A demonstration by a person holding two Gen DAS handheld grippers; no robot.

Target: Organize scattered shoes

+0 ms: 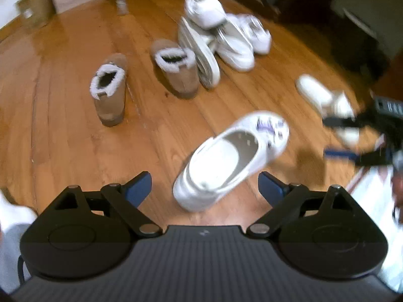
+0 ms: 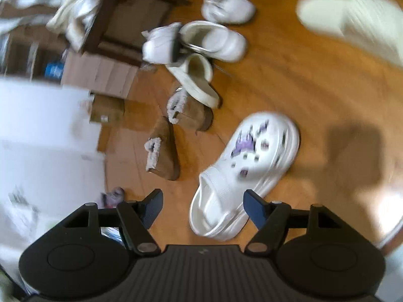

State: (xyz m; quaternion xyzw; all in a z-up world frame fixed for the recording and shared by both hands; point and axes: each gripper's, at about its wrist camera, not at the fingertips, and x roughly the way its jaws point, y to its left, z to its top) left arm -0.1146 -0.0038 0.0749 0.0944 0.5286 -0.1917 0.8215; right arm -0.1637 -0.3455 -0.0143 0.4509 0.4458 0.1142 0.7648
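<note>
On the wooden plank floor (image 1: 75, 138) the left hand-held gripper (image 1: 205, 188) is spread wide, and the white platform clog with purple charms (image 1: 226, 161) lies between its blue pads (image 1: 138, 188) but is not pressed by them, its toe toward one o'clock. In the right wrist view the right hand-held gripper (image 2: 202, 209) is also spread and empty; the same clog (image 2: 241, 173) rests on the floor with its heel near the right pad, though blur makes it hard to say if they touch. At eleven o'clock from the clog in the left view stand two tan suede boots with white fleece lining (image 1: 110, 93), upright and a little apart. Behind them, at twelve o'clock, is a heap of white sneakers (image 1: 216, 37) leaning on each other. A white slide sandal (image 1: 320, 93) lies at two o'clock, near the other gripper at the right edge. Brown cardboard boxes (image 2: 100, 73) sit at ten o'clock in the right view.
</note>
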